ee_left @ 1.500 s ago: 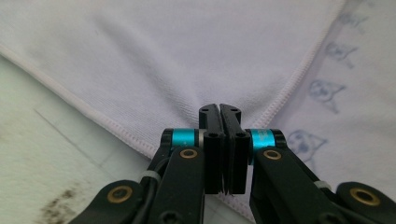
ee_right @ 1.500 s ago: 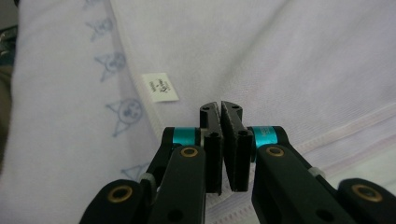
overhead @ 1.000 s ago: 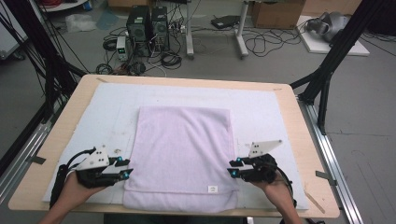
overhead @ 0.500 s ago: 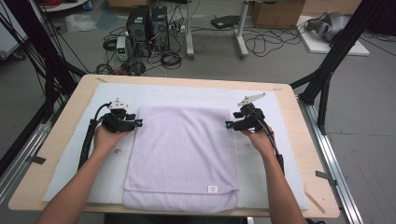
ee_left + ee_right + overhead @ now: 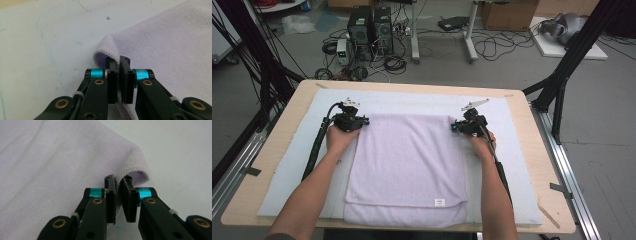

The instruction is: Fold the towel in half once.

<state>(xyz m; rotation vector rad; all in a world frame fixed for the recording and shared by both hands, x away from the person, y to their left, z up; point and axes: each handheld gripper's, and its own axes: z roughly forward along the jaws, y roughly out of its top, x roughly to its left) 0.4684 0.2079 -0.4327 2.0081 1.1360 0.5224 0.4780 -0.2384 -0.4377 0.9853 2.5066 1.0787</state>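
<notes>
Lilac towel [image 5: 407, 165] between outstretched hands [image 5: 341, 137]

Your towel [image 5: 407, 165] is soft, matt lilac terry cloth; the mat [image 5: 522, 165] beneath looks smooth, matt foam; the worktop [image 5: 287, 115] shows pale, bare wood.

towel [image 5: 407, 165] flat on mat [image 5: 512, 150] on table [image 5: 287, 115], left gripper [image 5: 353, 121] and right gripper [image 5: 460, 126] at its far corners

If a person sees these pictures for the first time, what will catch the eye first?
Most striking is the lilac towel, spread flat in the middle of the pale mat. At its two far corners, the left gripper and the right gripper each pinch the hem.
</notes>
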